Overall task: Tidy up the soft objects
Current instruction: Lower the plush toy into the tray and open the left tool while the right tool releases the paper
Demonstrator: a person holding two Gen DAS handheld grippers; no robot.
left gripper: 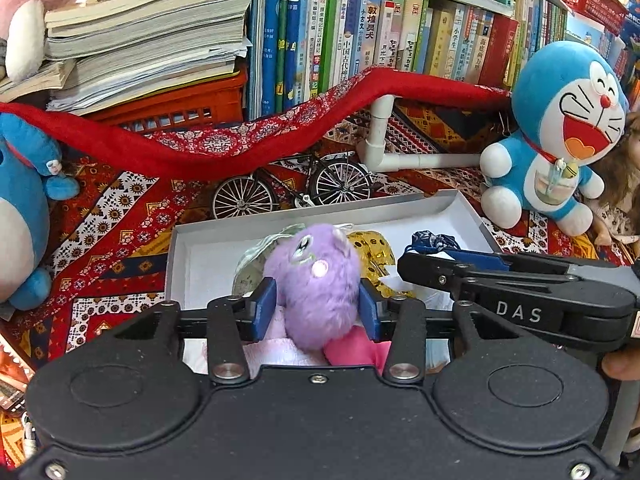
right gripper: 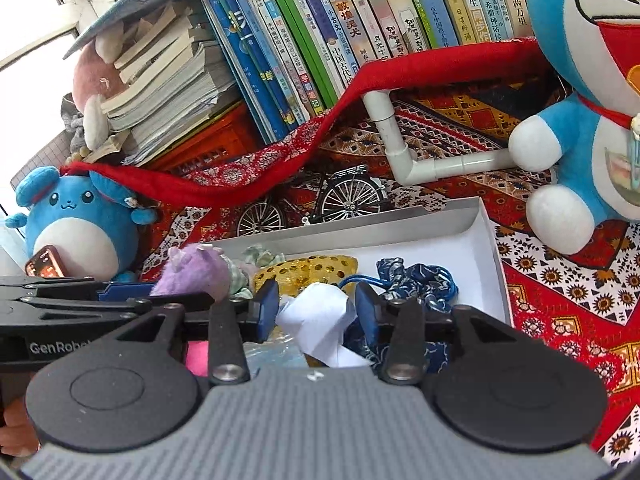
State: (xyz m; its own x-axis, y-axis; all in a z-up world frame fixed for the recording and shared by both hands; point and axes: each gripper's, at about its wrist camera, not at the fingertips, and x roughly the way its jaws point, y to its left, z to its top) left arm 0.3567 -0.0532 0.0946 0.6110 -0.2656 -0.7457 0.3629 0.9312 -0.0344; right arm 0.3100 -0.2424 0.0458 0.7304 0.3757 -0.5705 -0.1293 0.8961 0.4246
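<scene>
A shallow white box point(left gripper: 320, 206) point(right gripper: 400, 216) lies on the patterned cloth. Inside it, a purple furry plush point(left gripper: 316, 276) point(right gripper: 196, 276) sits between the blue pads of my left gripper point(left gripper: 318, 308). Its fur brushes both pads without looking squeezed, so the gripper is open. It rests on pink cloth point(left gripper: 356, 350). My right gripper point(right gripper: 316, 312) is open around a white crumpled soft item point(right gripper: 320, 320), with slim gaps at the pads. A gold sequin pouch point(right gripper: 308, 272) and a dark blue patterned pouch point(right gripper: 416, 280) lie farther back in the box.
A large Doraemon plush point(left gripper: 560, 128) sits right of the box and a round blue plush point(right gripper: 76, 220) with a phone point(right gripper: 46, 266) sits left. A model bicycle point(left gripper: 288, 188), a white pipe frame point(left gripper: 400, 156), a draped red cloth point(left gripper: 200, 152) and bookshelves point(left gripper: 360, 20) stand behind.
</scene>
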